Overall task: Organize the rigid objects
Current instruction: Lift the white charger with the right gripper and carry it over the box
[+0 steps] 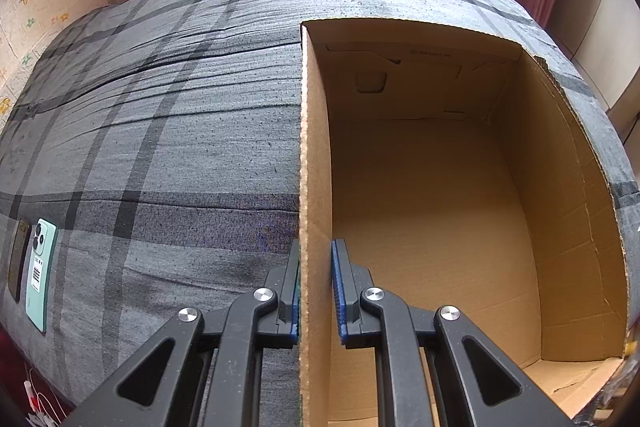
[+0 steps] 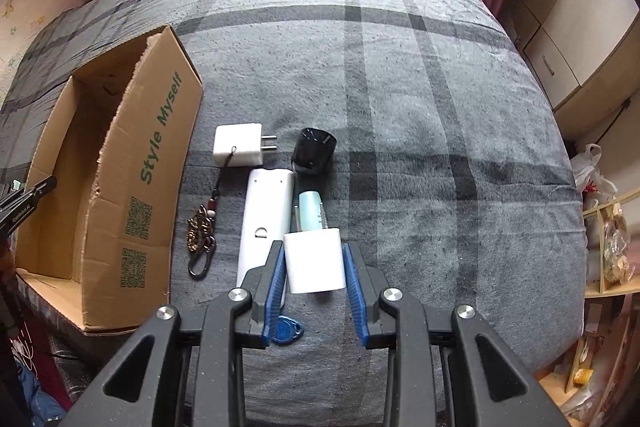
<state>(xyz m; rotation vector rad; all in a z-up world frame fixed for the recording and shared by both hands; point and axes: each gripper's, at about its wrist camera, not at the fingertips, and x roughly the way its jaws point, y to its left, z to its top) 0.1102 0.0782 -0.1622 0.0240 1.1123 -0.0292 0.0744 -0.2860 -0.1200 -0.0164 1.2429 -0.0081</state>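
From my left wrist camera, I see my left gripper (image 1: 315, 287) straddling the near side wall of an open cardboard box (image 1: 560, 187). One blue-padded finger sits outside the wall, touching it; the other sits inside with a thin gap showing. The box rests on a bed covered in a grey plaid blanket (image 1: 160, 107). Far to the left on the blanket lie a mint-green phone (image 1: 40, 273), face down, and a dark phone (image 1: 19, 259) just beside it.
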